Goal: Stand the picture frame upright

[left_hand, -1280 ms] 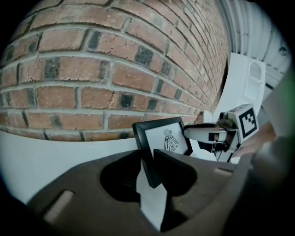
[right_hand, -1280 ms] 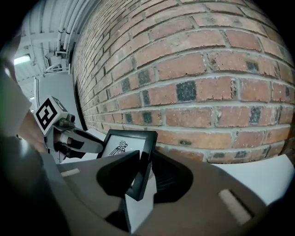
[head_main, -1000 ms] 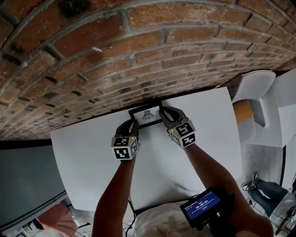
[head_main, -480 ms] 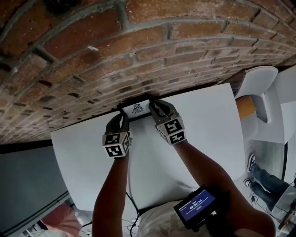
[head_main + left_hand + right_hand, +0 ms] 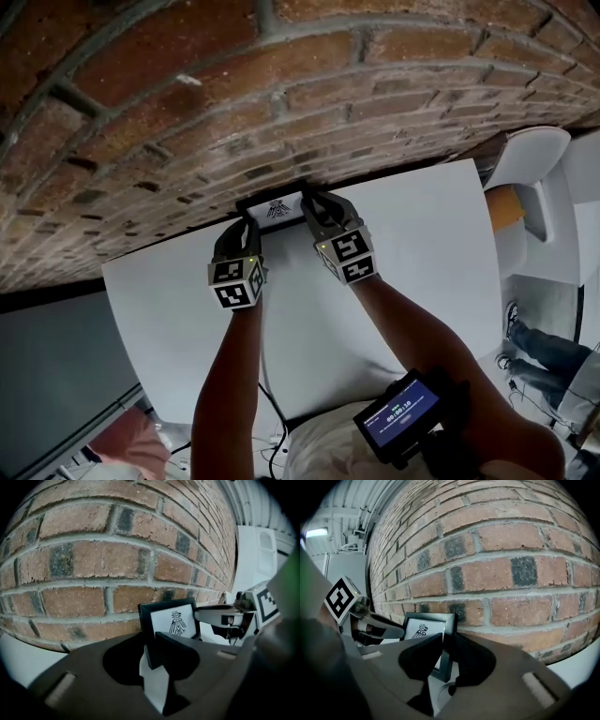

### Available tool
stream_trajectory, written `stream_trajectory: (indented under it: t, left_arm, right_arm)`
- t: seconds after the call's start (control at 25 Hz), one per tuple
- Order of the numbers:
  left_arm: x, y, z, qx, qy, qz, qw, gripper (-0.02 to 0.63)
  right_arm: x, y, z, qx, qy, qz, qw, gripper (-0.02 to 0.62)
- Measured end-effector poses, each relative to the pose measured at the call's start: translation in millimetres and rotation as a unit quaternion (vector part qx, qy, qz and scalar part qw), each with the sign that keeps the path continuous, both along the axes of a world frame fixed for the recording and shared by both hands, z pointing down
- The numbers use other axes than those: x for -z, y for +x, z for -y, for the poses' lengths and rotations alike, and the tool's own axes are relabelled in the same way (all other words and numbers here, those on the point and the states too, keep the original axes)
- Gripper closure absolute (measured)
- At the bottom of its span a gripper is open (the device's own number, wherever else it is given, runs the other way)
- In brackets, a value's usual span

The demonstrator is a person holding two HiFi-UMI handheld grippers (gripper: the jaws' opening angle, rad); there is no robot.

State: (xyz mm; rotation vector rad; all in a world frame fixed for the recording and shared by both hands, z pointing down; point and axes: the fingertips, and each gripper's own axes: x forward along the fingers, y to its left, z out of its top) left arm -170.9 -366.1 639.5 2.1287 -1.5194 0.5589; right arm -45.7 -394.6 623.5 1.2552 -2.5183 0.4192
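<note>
A black picture frame (image 5: 274, 208) with a bird drawing on white stands near upright at the far edge of the white table (image 5: 412, 244), close against the brick wall (image 5: 281, 103). My left gripper (image 5: 246, 231) is shut on its left edge, and my right gripper (image 5: 313, 208) is shut on its right edge. In the left gripper view the frame (image 5: 171, 620) rises between the jaws of my left gripper (image 5: 154, 651), with the right gripper (image 5: 225, 618) beyond it. In the right gripper view my right gripper (image 5: 445, 653) pinches the frame's (image 5: 423, 632) right side.
The wall runs along the table's whole far side. A white chair (image 5: 530, 178) with something orange (image 5: 502, 206) beside it stands at the right. A small lit screen (image 5: 405, 417) sits at the person's chest. Someone's legs (image 5: 539, 361) show at lower right.
Both grippers have carried the frame away from the person to the wall. It now stands steeper, right at the bricks.
</note>
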Motion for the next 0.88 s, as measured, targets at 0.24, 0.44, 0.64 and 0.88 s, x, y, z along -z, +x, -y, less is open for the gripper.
stream_trajectory:
  t: [0.24, 0.44, 0.64, 0.88]
  left_arm:
    - [-7.0, -3.0, 5.3, 0.006, -0.003, -0.003, 1.0000, 0.529]
    - [-8.8, -3.3, 7.4, 0.005, -0.001, -0.007, 1.0000, 0.528]
    - [-9.2, -3.7, 7.8, 0.014, -0.006, -0.022, 0.9996, 0.526]
    - [-9.7, -2.9, 7.1, 0.016, -0.014, -0.052, 0.9984, 0.488]
  right_arm:
    - [-5.5, -1.9, 4.0, 0.004, -0.004, -0.005, 1.000, 0.514]
    - [-10.5, -1.7, 6.0, 0.008, -0.011, -0.005, 1.000, 0.512]
    - [-12.6, -1.9, 6.3, 0.011, -0.017, -0.003, 1.000, 0.509]
    - [-9.3, -0.1, 6.3, 0.010, -0.018, -0.004, 1.000, 0.484]
